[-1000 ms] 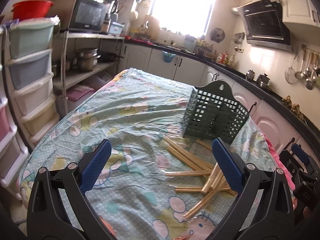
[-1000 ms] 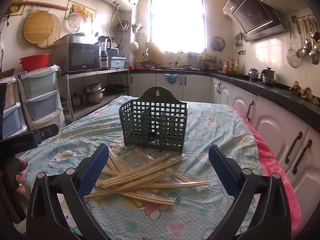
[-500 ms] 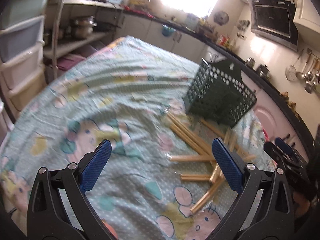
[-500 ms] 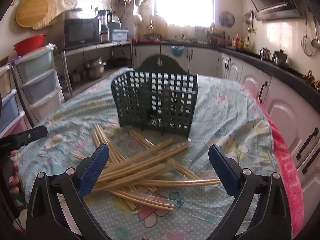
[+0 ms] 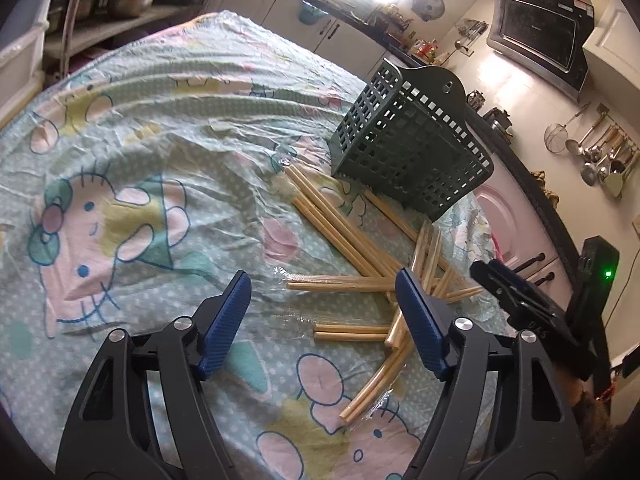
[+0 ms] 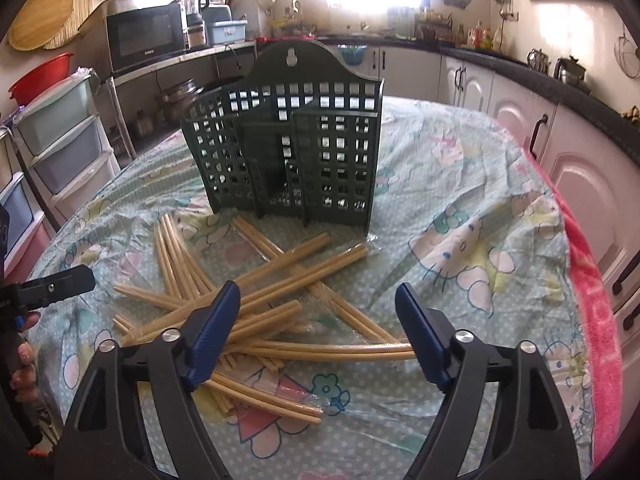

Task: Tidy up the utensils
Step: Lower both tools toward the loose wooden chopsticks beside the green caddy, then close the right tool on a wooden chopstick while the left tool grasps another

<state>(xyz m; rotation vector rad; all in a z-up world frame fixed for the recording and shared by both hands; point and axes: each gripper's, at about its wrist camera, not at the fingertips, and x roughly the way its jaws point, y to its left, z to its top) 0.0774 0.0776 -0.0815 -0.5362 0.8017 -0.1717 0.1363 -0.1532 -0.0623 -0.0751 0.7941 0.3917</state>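
Several wooden chopsticks (image 5: 352,240) lie in a loose crossed pile on the cartoon-print tablecloth, in front of a dark green plastic grid utensil basket (image 5: 412,148) that stands upright. The pile (image 6: 260,300) and the basket (image 6: 288,148) also show in the right wrist view. My left gripper (image 5: 324,308) is open and empty, low over the left end of the pile. My right gripper (image 6: 318,316) is open and empty, just above the pile's near side. The right gripper also shows at the right of the left wrist view (image 5: 520,292); the left one shows at the left of the right wrist view (image 6: 56,284).
The table (image 5: 140,140) carries a wrinkled cloth under clear film. A pink towel (image 6: 592,300) hangs at its right edge. White cabinets (image 6: 580,152) run along the right, plastic drawers (image 6: 60,136) and a shelf with pots stand at the left.
Both grippers have moved forward and down toward the chopstick pile. Both stay open and empty. The chopsticks and the basket have not moved.
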